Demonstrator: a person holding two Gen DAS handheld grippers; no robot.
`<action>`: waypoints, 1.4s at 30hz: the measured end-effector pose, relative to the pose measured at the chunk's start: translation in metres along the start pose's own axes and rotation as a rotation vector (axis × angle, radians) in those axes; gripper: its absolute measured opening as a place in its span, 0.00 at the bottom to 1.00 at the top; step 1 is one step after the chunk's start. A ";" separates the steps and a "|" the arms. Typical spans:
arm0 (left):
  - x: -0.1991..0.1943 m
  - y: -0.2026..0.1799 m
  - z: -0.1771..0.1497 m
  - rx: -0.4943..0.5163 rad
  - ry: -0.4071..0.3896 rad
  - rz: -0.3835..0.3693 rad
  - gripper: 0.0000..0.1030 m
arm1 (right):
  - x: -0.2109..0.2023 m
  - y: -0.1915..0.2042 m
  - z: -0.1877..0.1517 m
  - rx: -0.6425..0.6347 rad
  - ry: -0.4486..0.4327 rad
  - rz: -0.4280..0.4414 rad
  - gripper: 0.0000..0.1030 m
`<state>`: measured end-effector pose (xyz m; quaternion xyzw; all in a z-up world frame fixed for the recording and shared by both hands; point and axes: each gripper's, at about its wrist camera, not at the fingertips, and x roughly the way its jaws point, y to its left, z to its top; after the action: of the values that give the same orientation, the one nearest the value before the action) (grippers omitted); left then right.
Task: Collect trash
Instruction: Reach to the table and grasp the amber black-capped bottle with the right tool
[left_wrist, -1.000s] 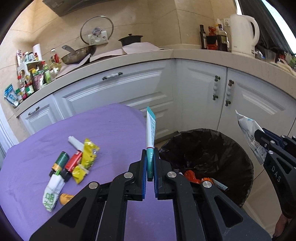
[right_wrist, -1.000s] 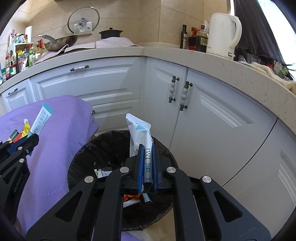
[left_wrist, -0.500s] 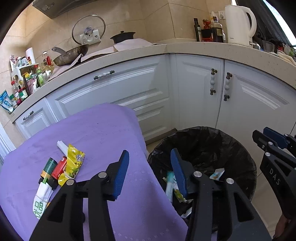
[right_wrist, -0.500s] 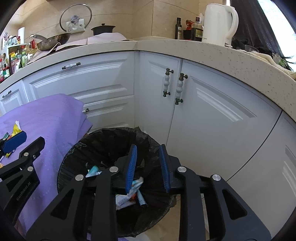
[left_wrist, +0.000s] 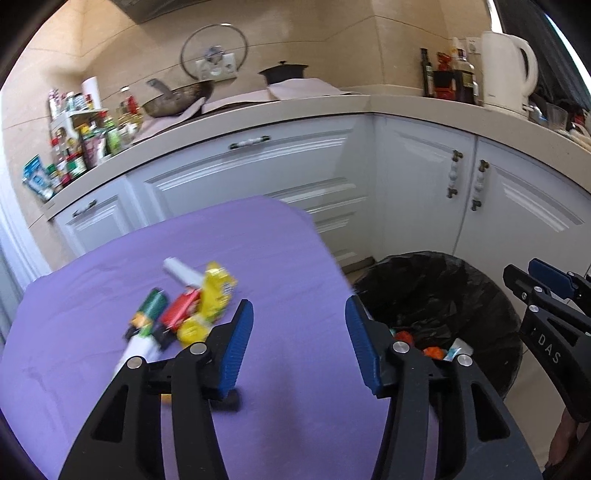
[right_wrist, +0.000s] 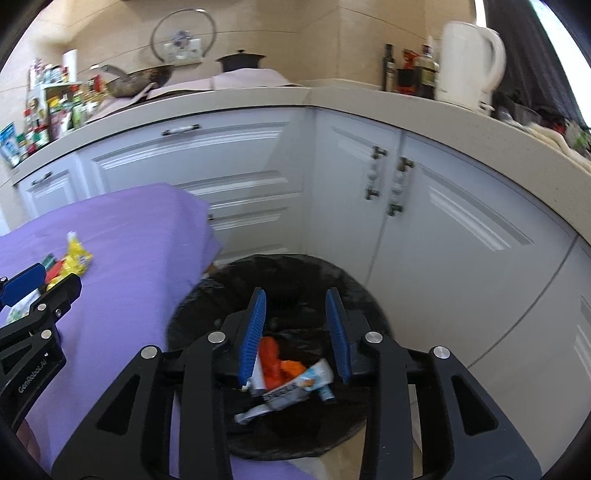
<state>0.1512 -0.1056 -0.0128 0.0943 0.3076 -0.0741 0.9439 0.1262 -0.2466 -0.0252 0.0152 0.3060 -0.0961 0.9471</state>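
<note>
Both sets of blue-padded fingers stand apart with nothing between them, and both pairs of jaws are opening. In the left wrist view the left gripper (left_wrist: 299, 332) fills the lower middle of the frame, its 2 fingers (left_wrist: 236, 347) spread wide above the purple tablecloth (left_wrist: 110, 280). In the right wrist view the right gripper (right_wrist: 295, 317) sits at lower centre with a narrower gap, directly over the mouth of the black-lined trash bin (right_wrist: 354, 295).

Trash lies in 2 places. On the cloth, left of centre in the left wrist view, a blurred heap of wrappers (left_wrist: 184, 310) remains: a yellow packet (left_wrist: 216, 295), a red one, a green-and-black one and a white tube, all touching or overlapping. They sit just beyond and left of the left gripper's left finger, which does not touch them. Inside the bin, seen between and below the right gripper's fingers, lie orange wrappers (right_wrist: 275, 360) and white-and-blue tubes (right_wrist: 295, 384) on the black liner.

The bin stands on the floor at the lower right of the left wrist view, just beside the cloth's edge and in front of white cabinet doors (left_wrist: 424, 192). A white kettle (left_wrist: 506, 74) stands on the counter at upper right, and a pan (left_wrist: 177, 99) with a glass lid behind it at upper centre-left.
</note>
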 end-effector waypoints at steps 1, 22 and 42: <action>-0.002 0.006 -0.002 -0.009 0.001 0.007 0.50 | -0.001 0.007 0.000 -0.011 -0.001 0.013 0.32; -0.041 0.169 -0.058 -0.238 0.059 0.293 0.52 | -0.022 0.143 -0.004 -0.224 0.013 0.233 0.32; -0.049 0.234 -0.091 -0.349 0.105 0.411 0.52 | -0.008 0.201 -0.019 -0.335 0.108 0.342 0.41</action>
<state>0.1067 0.1463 -0.0246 -0.0057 0.3388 0.1783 0.9238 0.1472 -0.0468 -0.0420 -0.0852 0.3608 0.1187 0.9211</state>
